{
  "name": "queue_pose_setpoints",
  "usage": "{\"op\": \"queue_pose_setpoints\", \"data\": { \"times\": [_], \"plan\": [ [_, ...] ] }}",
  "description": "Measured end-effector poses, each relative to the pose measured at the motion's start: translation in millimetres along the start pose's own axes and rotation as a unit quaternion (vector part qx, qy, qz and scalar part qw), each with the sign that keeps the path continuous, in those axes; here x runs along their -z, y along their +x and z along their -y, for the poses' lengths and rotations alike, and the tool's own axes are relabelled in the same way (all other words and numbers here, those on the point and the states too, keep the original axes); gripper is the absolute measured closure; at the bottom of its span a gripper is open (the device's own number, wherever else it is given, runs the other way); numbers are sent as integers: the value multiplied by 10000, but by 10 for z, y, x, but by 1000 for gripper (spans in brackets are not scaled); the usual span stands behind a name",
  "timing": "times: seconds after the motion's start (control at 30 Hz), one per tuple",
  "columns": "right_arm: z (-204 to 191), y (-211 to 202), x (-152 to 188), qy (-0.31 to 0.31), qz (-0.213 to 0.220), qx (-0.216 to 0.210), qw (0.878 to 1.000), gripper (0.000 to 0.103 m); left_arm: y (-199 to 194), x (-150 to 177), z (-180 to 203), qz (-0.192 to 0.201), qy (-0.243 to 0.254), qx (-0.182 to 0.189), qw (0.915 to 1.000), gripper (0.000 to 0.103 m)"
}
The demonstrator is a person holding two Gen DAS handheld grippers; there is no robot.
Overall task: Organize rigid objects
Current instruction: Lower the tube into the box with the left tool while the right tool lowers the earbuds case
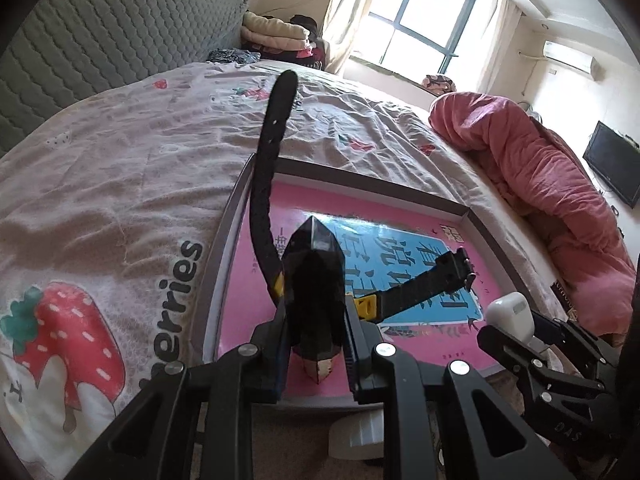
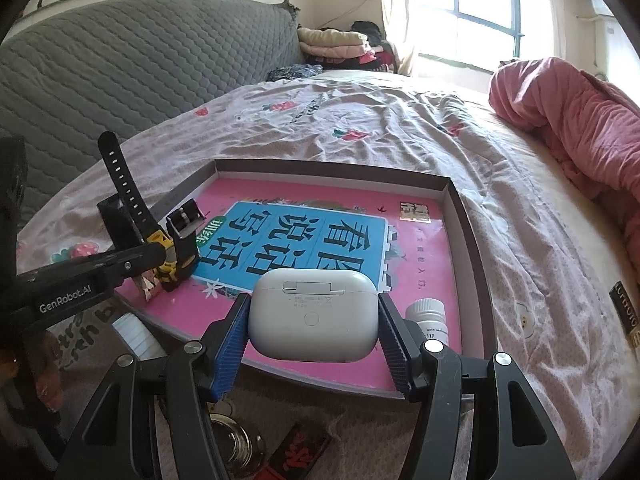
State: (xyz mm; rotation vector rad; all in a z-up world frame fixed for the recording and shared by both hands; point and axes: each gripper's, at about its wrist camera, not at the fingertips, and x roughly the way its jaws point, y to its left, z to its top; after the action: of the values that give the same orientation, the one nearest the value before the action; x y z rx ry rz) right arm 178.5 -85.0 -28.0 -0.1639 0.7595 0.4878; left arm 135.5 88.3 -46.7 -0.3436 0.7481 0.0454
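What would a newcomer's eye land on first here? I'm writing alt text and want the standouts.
First, the white earbud case clamped in the right hand-held gripper, over the near edge of the shallow box on the bed. Next, the black watch gripped by the left hand-held gripper, its strap sticking up over the pink and blue book lining the box. A rumpled pink quilt lies at the right.

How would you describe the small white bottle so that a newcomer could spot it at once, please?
Find the shallow box tray on the bed, lined with a pink and blue book cover. The bottle stands at its near right corner, beside the white earbud case held in the right tongs. Unlike the case, it is cylindrical with a ribbed cap.
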Motion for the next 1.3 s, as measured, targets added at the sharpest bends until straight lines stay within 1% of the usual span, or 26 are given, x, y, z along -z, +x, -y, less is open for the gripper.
{"op": "queue_pose_setpoints", "data": {
  "times": [0.07,0.33,0.43,0.57,0.83,0.93,1.03,1.17,1.3],
  "plan": [
    [0,11,-4,-11,-15,12,10000,41,25,-28,-5,-31,-19,61,10000,80],
    [8,64,2,-11,-89,14,10000,41,102,-125,-17,-46,19,80,10000,80],
    [7,81,-1,-21,-104,17,9999,41,117,-135,-8,-43,67,75,9999,80],
    [15,123,-10,-29,-128,37,9999,41,117,-140,-33,-66,12,139,9999,80],
    [5,183,-38,-49,-173,-45,9998,41,110,-135,-38,-117,15,149,9998,80],
    [4,219,-41,-77,-302,-32,9995,41,113,-132,-18,-144,70,164,9997,80],
    [63,261,-49,56,-432,-133,9990,41,121,-128,10,-158,106,195,9996,80],
    [93,297,-64,24,-573,-117,9983,41,122,-132,39,-188,149,190,9995,80],
    [161,331,-73,194,-697,-165,9972,40,113,-130,17,-210,104,221,9995,80]
  ]
}}
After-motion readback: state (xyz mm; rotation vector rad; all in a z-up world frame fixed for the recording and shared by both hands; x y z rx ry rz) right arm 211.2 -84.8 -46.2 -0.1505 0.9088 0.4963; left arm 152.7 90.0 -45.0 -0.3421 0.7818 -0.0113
